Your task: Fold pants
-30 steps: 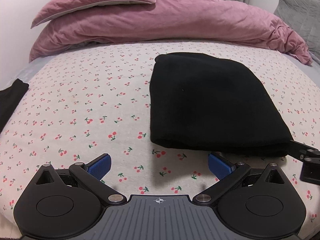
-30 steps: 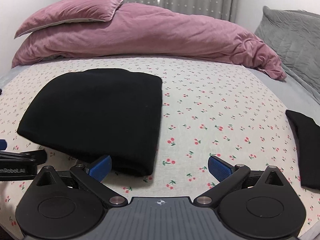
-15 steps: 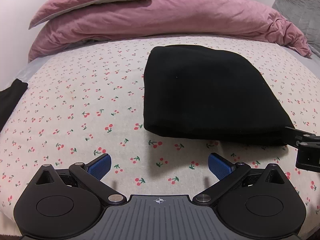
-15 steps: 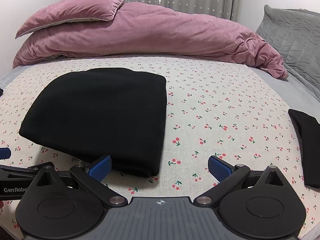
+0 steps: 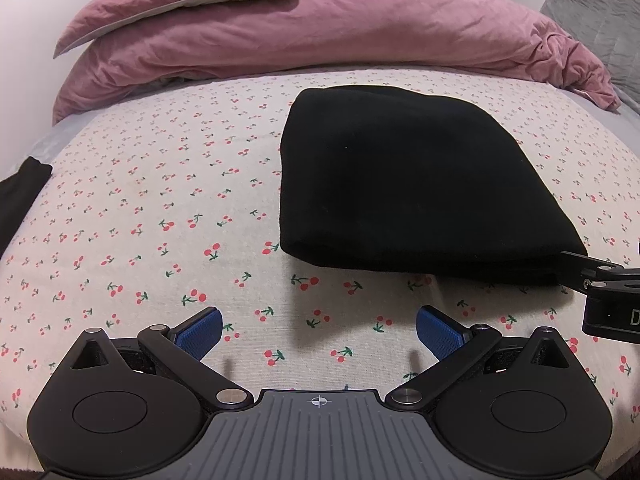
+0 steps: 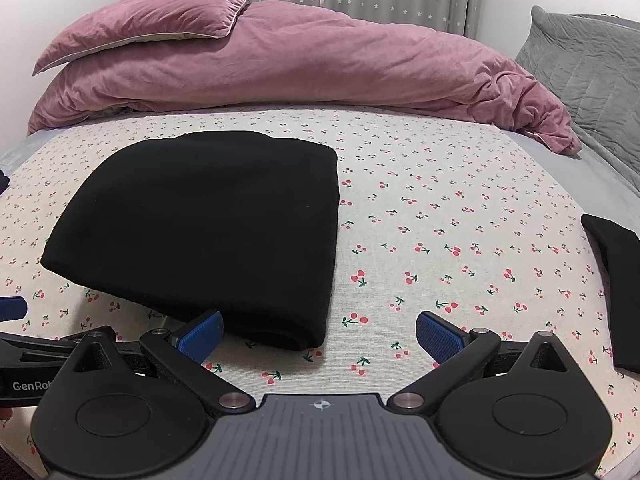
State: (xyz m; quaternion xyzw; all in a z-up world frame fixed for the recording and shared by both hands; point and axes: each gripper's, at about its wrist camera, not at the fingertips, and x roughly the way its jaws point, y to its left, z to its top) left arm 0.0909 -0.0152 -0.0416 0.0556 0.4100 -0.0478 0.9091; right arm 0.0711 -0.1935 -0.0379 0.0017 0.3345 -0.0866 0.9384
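The black pants (image 5: 404,184) lie folded in a flat rectangle on the cherry-print sheet (image 5: 160,208). In the right wrist view the same pants (image 6: 208,224) sit left of centre. My left gripper (image 5: 318,332) is open over bare sheet, a little in front of the pants' near edge. My right gripper (image 6: 318,332) is open too, its left blue pad (image 6: 200,334) just in front of the pants' near right corner. Nothing is between either pair of fingers. Part of the right gripper (image 5: 600,292) shows at the left wrist view's right edge.
A pink duvet (image 6: 320,64) and pink pillow (image 6: 148,24) are piled at the far end of the bed. A grey cushion (image 6: 592,64) is at the far right. Other black garments lie at the bed's left edge (image 5: 20,196) and right edge (image 6: 620,280).
Both grippers have drawn back from the folded pants toward the near edge of the bed and lifted slightly. The pants have stayed still.
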